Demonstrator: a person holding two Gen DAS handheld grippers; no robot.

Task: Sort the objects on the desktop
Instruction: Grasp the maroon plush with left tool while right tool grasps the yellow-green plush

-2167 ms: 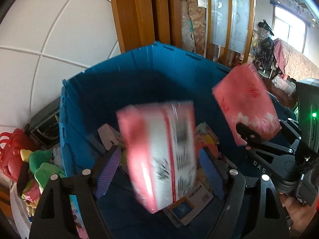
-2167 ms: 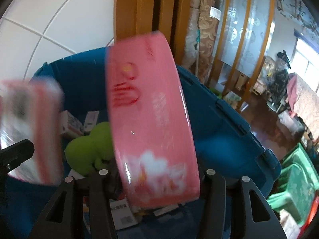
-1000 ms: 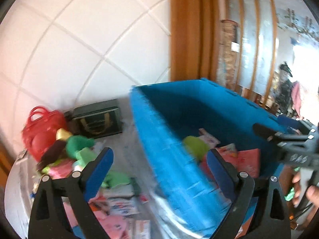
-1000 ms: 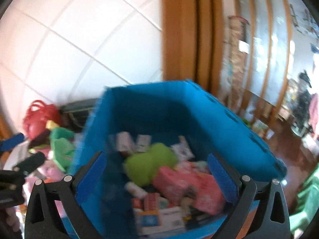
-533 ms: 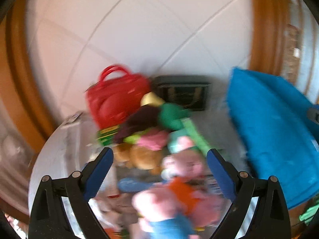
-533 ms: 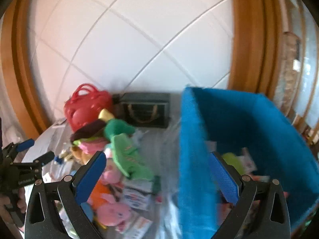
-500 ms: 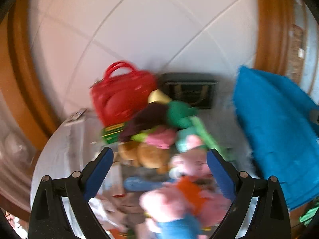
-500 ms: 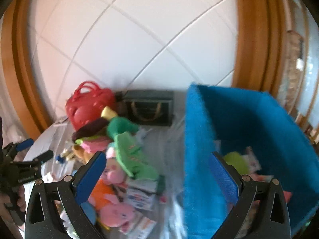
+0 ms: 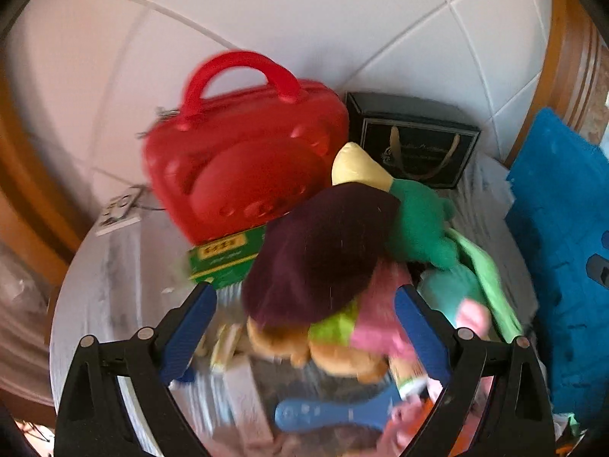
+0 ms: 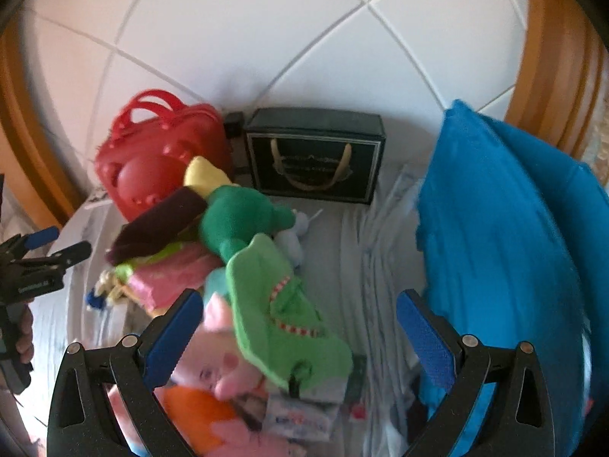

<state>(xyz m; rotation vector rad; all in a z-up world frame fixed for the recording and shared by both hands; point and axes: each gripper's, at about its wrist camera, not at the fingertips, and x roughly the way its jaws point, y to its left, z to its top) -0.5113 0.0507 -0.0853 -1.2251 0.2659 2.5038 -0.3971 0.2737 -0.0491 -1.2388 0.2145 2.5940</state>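
A heap of soft toys lies on the grey table. In the left wrist view my left gripper [image 9: 304,327] is open and empty over a dark purple plush [image 9: 319,251], with a green plush [image 9: 418,221] and a pink and tan toy [image 9: 377,327] beside it. In the right wrist view my right gripper [image 10: 297,335] is open and empty above a light green crocodile plush [image 10: 281,304] and a pink pig plush [image 10: 213,358]. The left gripper [image 10: 42,255] also shows there at the far left. The blue bin [image 10: 506,251] stands to the right.
A red plastic case [image 9: 243,160] and a dark gift bag [image 9: 415,152] stand against the tiled wall. A green box [image 9: 228,259] lies under the case. A blue brush [image 9: 335,415] lies near the front. Small packets [image 10: 300,415] lie beside the bin.
Both grippers dropped their pink packs into the blue bin, then swung left, away from the bin, over the toy heap. Both are now open and empty.
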